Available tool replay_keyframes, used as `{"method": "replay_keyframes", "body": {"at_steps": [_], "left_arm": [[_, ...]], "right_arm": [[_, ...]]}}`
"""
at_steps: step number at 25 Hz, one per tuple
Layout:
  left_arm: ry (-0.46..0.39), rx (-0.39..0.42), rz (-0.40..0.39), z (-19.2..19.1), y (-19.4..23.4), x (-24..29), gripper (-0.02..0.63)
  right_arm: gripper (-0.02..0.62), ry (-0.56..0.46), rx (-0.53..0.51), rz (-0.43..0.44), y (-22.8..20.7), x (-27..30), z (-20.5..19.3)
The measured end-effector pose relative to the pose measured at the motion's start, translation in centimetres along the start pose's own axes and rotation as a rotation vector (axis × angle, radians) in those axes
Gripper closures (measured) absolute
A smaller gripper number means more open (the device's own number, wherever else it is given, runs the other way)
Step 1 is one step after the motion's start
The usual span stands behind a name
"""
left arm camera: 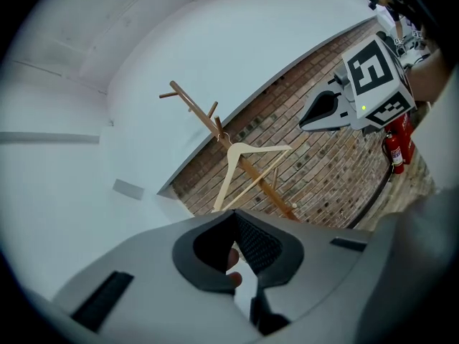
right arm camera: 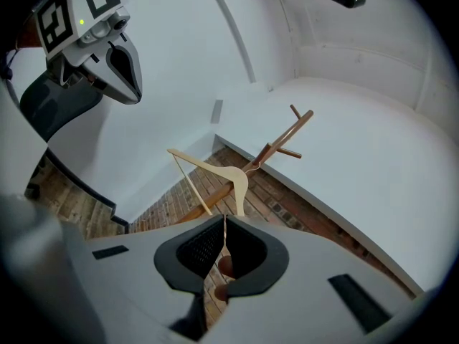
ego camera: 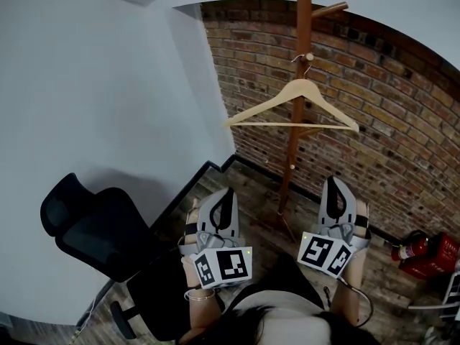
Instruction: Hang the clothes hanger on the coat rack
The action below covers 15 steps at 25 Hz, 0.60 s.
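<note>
Item 1. Pale wooden clothes hanger with a thin metal hook and a straight lower bar [ego camera: 291, 110]. It hangs by its hook from a short peg on the coat rack, in front of the pole, with its shoulders spread to either side. It is well apart from both grippers and touches neither.

Item 2. Reddish-brown wooden coat rack [ego camera: 300, 42]: an upright pole with angled pegs near the top, standing on the floor close to the brick wall.

Item 3. Left gripper, grey, with a cube of square markers at its rear [ego camera: 223, 196]. It is held low in the head view, pointing toward the rack. Its jaws are closed together with nothing between them.

Item 4. Right gripper, grey, of the same build [ego camera: 336, 187]. It is beside the left one and points the same way. Its jaws are closed and empty; in its own view the hanger shows beyond the tips, not between them.

Item 5. Red-brown brick wall [ego camera: 402, 121], behind the rack.

Item 6. Plain white wall [ego camera: 93, 85], meeting the brick wall at a corner to the left of the rack.

Item 7. Black office chair on castors [ego camera: 93, 236], at lower left against the white wall.

Item 8. Red fire extinguisher [ego camera: 410, 249], lying on the floor at lower right, near the foot of the brick wall.

Item 9. Dark wood-plank floor [ego camera: 251, 207].
</note>
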<state>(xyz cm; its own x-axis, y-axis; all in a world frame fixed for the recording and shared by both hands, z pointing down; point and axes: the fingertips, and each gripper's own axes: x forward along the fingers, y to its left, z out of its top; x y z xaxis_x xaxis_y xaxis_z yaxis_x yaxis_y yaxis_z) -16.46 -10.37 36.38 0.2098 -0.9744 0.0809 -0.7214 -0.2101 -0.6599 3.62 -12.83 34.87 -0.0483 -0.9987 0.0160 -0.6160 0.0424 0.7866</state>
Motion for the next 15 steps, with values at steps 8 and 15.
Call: {"method": "replay_keyframes", "body": {"at_steps": [8, 15], "left_arm": [[-0.011, 0.018, -0.050, 0.0, -2.0, -1.7, 0.595], [-0.021, 0.010, -0.049, 1.8, -3.8, -2.4, 0.595]], "right_arm": [[0.557, -0.024, -0.021, -0.046, -1.1, -2.5, -0.2], [0.557, -0.047, -0.041, -0.060, -2.5, -4.5, -1.3]]}}
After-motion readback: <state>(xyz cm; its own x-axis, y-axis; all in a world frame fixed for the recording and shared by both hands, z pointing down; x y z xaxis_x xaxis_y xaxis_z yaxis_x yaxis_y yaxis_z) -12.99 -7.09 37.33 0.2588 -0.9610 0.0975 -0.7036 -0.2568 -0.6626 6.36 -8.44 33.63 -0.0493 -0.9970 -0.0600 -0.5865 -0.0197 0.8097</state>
